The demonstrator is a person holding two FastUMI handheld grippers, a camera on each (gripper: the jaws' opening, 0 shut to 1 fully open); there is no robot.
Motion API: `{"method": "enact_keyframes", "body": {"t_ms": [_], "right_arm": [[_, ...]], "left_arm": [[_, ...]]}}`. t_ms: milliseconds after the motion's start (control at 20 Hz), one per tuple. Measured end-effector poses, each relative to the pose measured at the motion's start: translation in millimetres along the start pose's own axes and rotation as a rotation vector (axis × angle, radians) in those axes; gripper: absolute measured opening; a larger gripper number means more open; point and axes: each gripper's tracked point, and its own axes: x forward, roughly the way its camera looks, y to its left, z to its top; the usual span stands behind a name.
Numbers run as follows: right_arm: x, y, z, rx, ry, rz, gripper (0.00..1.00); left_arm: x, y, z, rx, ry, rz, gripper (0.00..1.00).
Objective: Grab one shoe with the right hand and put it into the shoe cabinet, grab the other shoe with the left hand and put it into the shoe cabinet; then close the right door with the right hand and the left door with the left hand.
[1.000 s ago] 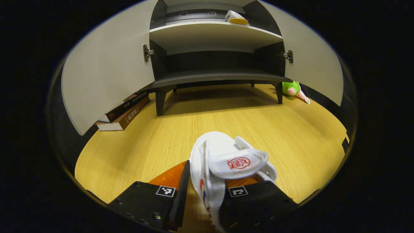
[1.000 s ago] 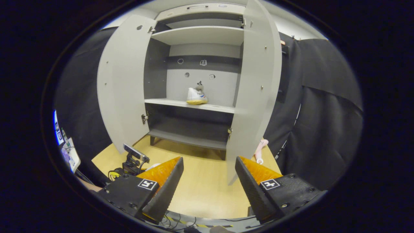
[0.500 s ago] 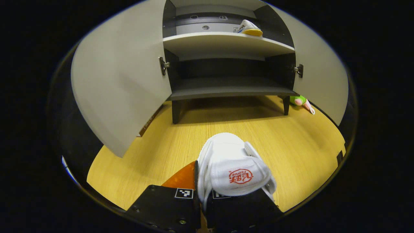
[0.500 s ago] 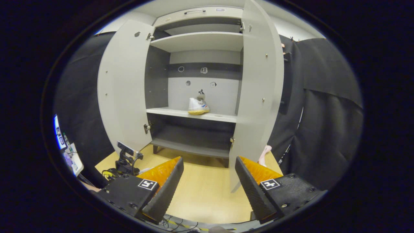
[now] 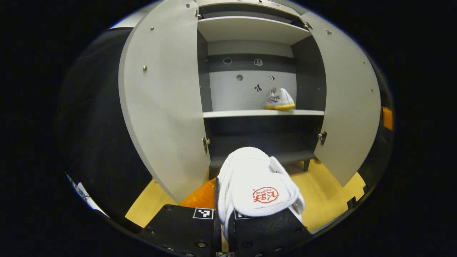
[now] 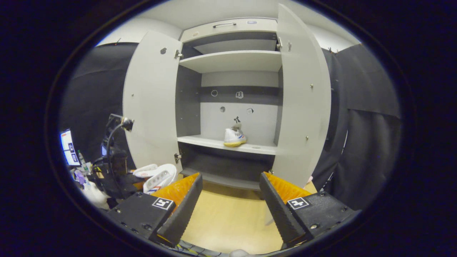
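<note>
A red logo with the lettering "FEIYUE" marks the strap of the white canvas shoe [image 5: 257, 185] at the bottom centre of the left gripper view — clamped between the fingers of the left gripper [image 5: 223, 228]. The right gripper [image 6: 230, 205] hangs with fingers wide apart, empty. Centre frame, the second white yellow-soled shoe [image 6: 234, 137] sits on the middle shelf of the grey two-door shoe cabinet [image 6: 232, 60] — both doors open.

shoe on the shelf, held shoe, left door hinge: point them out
shoe on the shelf [image 5: 279, 100], left gripper view, its side.
held shoe [image 5: 250, 171], left gripper view, its toe.
left door hinge [image 5: 206, 141], left gripper view, metal plate.
</note>
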Motion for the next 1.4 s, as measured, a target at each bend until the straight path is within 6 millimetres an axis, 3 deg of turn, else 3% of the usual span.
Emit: {"method": "enact_keyframes", "body": {"t_ms": [250,500,700,950,1050,1150,1400], "right_arm": [[9.6,11.3,4.3,-0.002,-0.027,0.062,0.97],[24.0,23.4,13.3,-0.023,-0.057,0.115,1.00],[32.4,17.1,10.0,-0.009,-0.045,0.119,0.97],[38.4,-2.3,-4.4,-0.007,0.003,0.072,0.97],[37.8,-8.4,-12.1,0.025,0.034,0.059,0.98],[34.8,-21.2,-17.5,0.032,0.056,0.023,0.97],[33.1,-30.2,-24.7,0.044,0.096,-0.002,0.97]], "left_arm": [[18.5,-6.7,104.6,-0.017,-0.121,0.001,0.17],[81.6,-12.7,187.2,0.024,-0.198,0.011,0.17],[141.5,-24.4,236.4,0.040,-0.246,0.029,0.17],[230.8,-42.9,253.8,0.040,-0.207,0.009,0.17],[268.6,-51.9,236.2,0.061,-0.163,0.023,0.17],[294.1,-55.2,215.8,0.074,-0.105,0.023,0.17],[325.9,-49.2,171.5,0.113,0.066,0.022,0.19]]}}
